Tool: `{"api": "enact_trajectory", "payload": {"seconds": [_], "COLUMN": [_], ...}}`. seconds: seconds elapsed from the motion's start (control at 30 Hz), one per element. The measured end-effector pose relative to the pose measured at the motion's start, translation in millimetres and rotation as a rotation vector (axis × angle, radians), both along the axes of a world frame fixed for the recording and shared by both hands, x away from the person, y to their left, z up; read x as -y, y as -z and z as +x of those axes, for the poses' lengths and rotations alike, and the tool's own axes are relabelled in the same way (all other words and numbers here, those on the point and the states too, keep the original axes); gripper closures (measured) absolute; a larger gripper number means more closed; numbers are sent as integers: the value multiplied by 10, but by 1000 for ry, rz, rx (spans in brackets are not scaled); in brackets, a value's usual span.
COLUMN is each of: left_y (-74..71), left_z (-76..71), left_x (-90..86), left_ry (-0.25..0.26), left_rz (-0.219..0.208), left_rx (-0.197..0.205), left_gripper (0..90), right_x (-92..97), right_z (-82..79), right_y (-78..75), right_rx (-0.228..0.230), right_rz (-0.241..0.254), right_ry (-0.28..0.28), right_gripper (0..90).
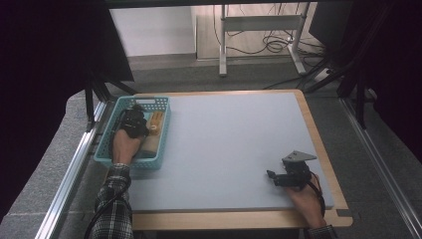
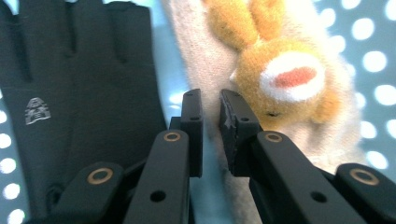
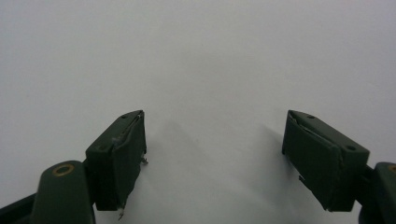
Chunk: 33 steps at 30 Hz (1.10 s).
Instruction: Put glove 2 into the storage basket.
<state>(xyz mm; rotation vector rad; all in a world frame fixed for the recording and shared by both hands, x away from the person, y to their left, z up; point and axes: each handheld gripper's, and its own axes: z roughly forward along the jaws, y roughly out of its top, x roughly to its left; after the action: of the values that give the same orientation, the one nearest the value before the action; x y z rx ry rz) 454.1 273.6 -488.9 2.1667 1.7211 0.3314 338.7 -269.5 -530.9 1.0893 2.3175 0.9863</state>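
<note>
Two gloves lie in the teal basket [image 1: 106,149]: cream glove [image 2: 205,60] right of the black glove [image 2: 84,93]. Left gripper [image 2: 211,105] fingers nearly shut, pinching the cream glove's edge, long axis running away. Right gripper [image 1: 271,175], fingers wide and empty, rests well apart on the counter [image 1: 234,144].

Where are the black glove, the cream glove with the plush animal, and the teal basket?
black glove [image 2: 88,93], left gripper view, on its palm.
cream glove [image 2: 201,60], left gripper view, on bare knit beside the plush.
teal basket [image 1: 107,134], high view, on its left wall.

Basket [image 1: 110,130] on table [image 1: 234,144] left edge; gloves [image 2: 84,84] inside.
</note>
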Motion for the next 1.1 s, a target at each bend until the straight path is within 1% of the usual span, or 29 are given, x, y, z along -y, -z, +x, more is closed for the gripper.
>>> {"api": "enact_trajectory", "payload": {"seconds": [0.03, 0.1, 0.2, 0.3, 0.37, 0.4, 0.5, 0.53, 0.6, 0.67, 0.73, 0.9, 0.93, 1.03, 1.1], "left_y": [-6, -19, -49, -102, -137, -152, -184, -192, -204, -213, -222, -237, -242, -264, -278], "left_z": [-6, -19, -45, -84, -110, -124, -158, -169, -188, -207, -226, -269, -279, -316, -339], "left_x": [-5, -37, -99, -169, -214, -229, -264, -271, -282, -286, -289, -275, -276, -277, -279], "left_ry": [-4, -14, -34, -60, -73, -76, -70, -67, -59, -53, -35, -7, -3, 4, 13], "left_rz": [-4, 0, 14, 21, 12, 0, -19, -28, -41, -67, -85, -97, -99, -124, -131], "left_rx": [2, 14, 45, 92, 121, 131, 155, 158, 171, 186, 191, 200, 208, 225, 233], "left_gripper": [794, 751, 636, 510, 433, 397, 316, 294, 270, 231, 194, 122, 114, 93, 84], "right_x": [0, 0, 0, 0, 0, 0, 0, 0, 0, 0, 0, 0, 0, 0, 0], "right_z": [0, 0, 0, 0, 0, 0, 0, 0, 0, 0, 0, 0, 0, 0, 0], "right_y": [0, 0, 0, 0, 0, 0, 0, 0, 0, 0, 0, 0, 0, 0, 0], "right_rx": [0, 0, 0, 0, 0, 0, 0, 0, 0, 0, 0, 0, 0, 0, 0], "right_rz": [0, 0, 0, 0, 0, 0, 0, 0, 0, 0, 0, 0, 0, -1, 0], "right_ry": [0, 0, 0, 0, 0, 0, 0, 0, 0, 0, 0, 0, 0, 0, 0], "right_gripper": [214, 214, 214, 214, 214, 214, 214, 214, 214, 214, 214, 214, 214, 214, 214]}}
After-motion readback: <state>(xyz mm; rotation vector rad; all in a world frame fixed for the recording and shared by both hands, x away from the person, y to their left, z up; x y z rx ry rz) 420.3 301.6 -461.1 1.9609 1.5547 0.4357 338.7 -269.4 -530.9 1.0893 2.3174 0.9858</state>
